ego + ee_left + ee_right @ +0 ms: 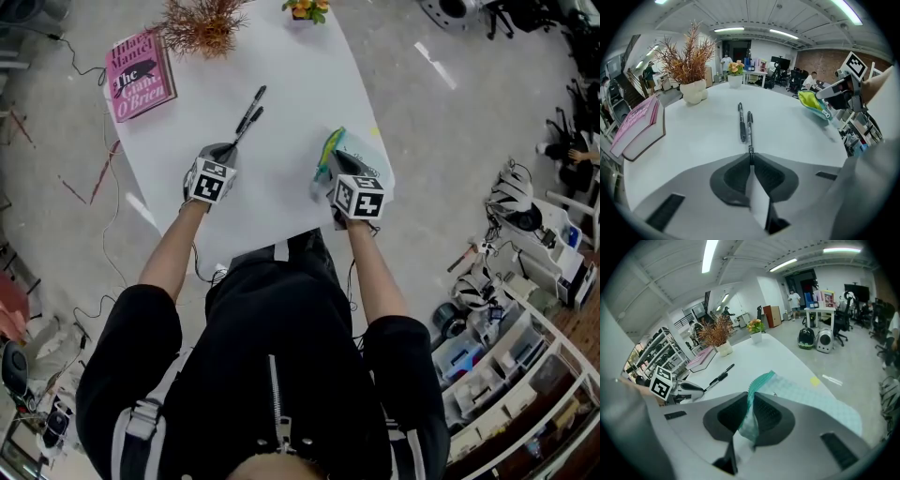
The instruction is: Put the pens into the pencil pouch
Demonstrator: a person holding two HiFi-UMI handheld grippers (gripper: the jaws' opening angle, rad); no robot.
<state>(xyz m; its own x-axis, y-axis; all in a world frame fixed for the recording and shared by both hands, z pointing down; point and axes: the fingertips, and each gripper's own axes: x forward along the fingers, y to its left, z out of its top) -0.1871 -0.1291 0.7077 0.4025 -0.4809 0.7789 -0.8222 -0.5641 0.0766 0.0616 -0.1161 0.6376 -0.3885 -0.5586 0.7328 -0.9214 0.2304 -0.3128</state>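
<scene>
Two black pens lie side by side on the white table (300,75). My left gripper (228,150) (751,161) is shut on the near end of the right-hand pen (749,131) (247,125). The other pen (741,123) (253,103) lies free just to its left. Over at the table's right edge, my right gripper (336,161) (750,411) is shut on the green-trimmed rim of the pale teal pencil pouch (806,397) (354,148) and holds that rim up. The left gripper view shows the pouch (811,102) off to the right.
A pink book (141,75) (637,126) lies at the far left corner. A dried plant in a white vase (202,23) (692,89) and a small flower pot (305,9) stand along the far edge. Shelves and gear crowd the floor at right.
</scene>
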